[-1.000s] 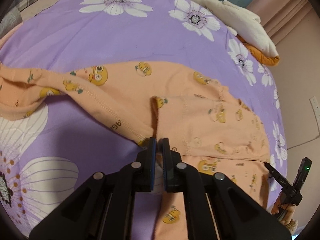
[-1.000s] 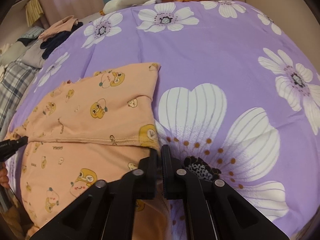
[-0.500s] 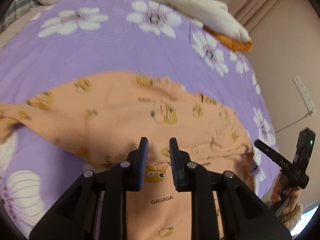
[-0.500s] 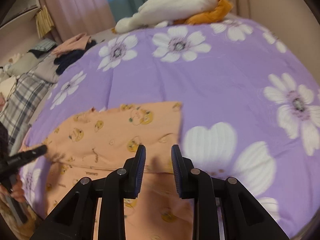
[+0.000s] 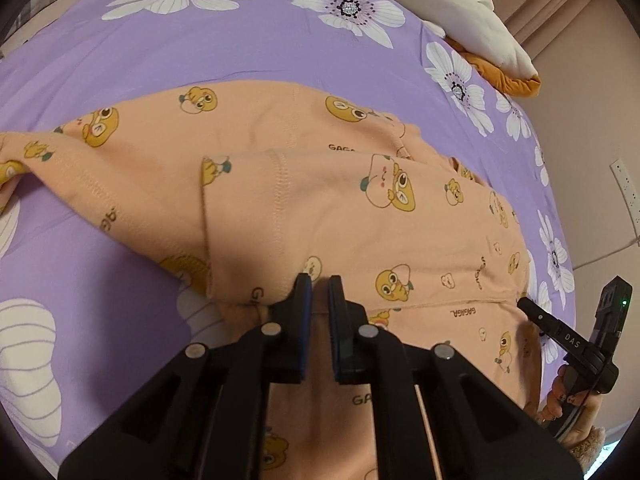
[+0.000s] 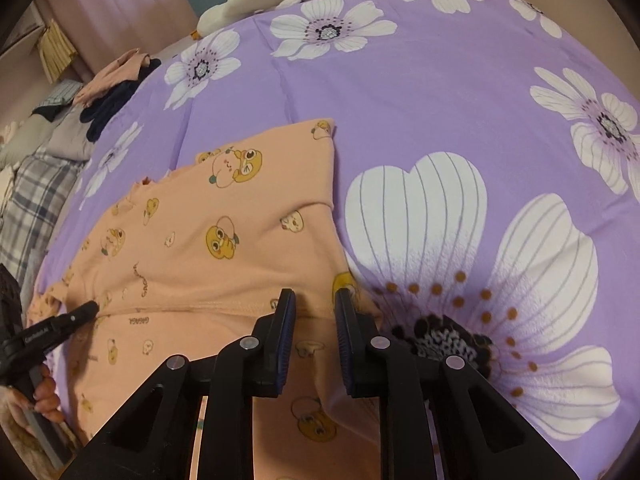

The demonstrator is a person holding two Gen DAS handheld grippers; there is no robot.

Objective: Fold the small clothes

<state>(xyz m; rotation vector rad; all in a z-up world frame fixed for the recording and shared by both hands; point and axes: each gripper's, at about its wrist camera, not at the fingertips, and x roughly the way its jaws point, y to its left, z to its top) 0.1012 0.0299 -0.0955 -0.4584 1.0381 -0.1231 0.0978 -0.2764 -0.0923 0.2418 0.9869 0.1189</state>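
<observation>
A small peach garment (image 5: 340, 208) with yellow cartoon prints lies on the purple flowered bedspread (image 5: 240, 32), its near part folded over itself. One sleeve trails off to the left (image 5: 48, 148). My left gripper (image 5: 318, 284) is open with a narrow gap, empty, just above the folded edge. My right gripper (image 6: 315, 300) is open and empty above the same garment (image 6: 224, 240) near its right edge. Each gripper's tip shows in the other's view, low at the garment's side (image 5: 560, 328) (image 6: 60, 328).
White and orange plush bedding (image 5: 460, 12) lies at the far end of the bed. A pile of dark, pink and plaid clothes (image 6: 92, 96) sits at the far left in the right wrist view. A wall with a socket (image 5: 624, 188) borders the bed.
Both grippers were shut on the garment's edge one second ago; they have let go and now hang open over the folded-over cloth. The garment's near part now lies folded.
</observation>
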